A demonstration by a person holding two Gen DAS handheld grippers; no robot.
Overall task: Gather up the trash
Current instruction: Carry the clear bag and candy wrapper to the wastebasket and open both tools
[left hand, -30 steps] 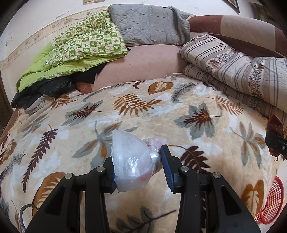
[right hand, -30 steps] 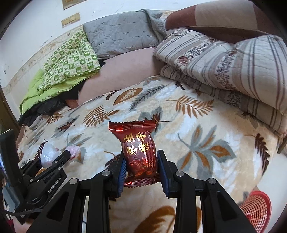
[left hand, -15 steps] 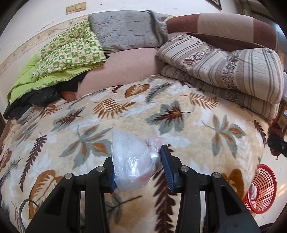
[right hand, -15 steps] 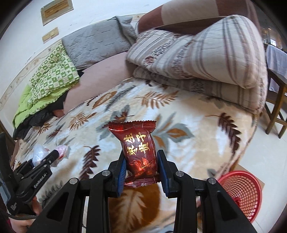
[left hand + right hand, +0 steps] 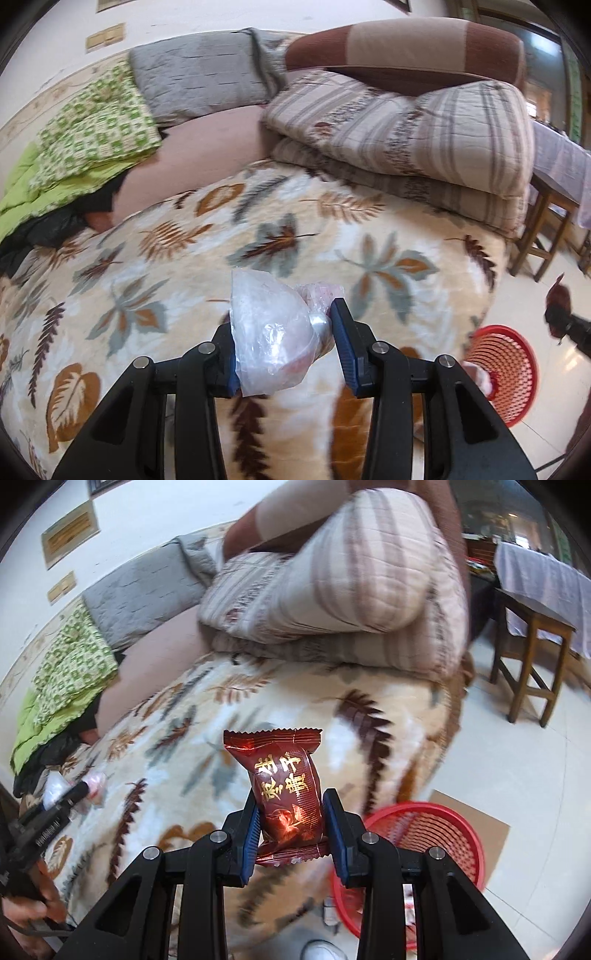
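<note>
Left hand-held gripper (image 5: 282, 345) was clamped on a crumpled clear plastic bag (image 5: 271, 334), pads pressing its sides, with a pinkish scrap bunched at the right pad. Right hand-held gripper (image 5: 290, 830) was clamped on a dark red snack wrapper (image 5: 286, 794) with gold lettering, pinched low on its body so the crimped top stood upright above the pads. Both pieces of trash were lifted clear of the leaf-print blanket (image 5: 155, 258) on the bed, likely so they would not drag on the fabric. A red mesh basket (image 5: 436, 834) sat on the floor just off the bed's edge, partly on a flat piece of cardboard (image 5: 476, 823); in the right wrist view it lay directly behind and below the wrapper, so that drop looked close. In the left wrist view the basket sat far to the right, so the bag seemed to have further to go. Folded striped quilts (image 5: 406, 136) were stacked at the far side of the bed, well apart from both grippers.
</note>
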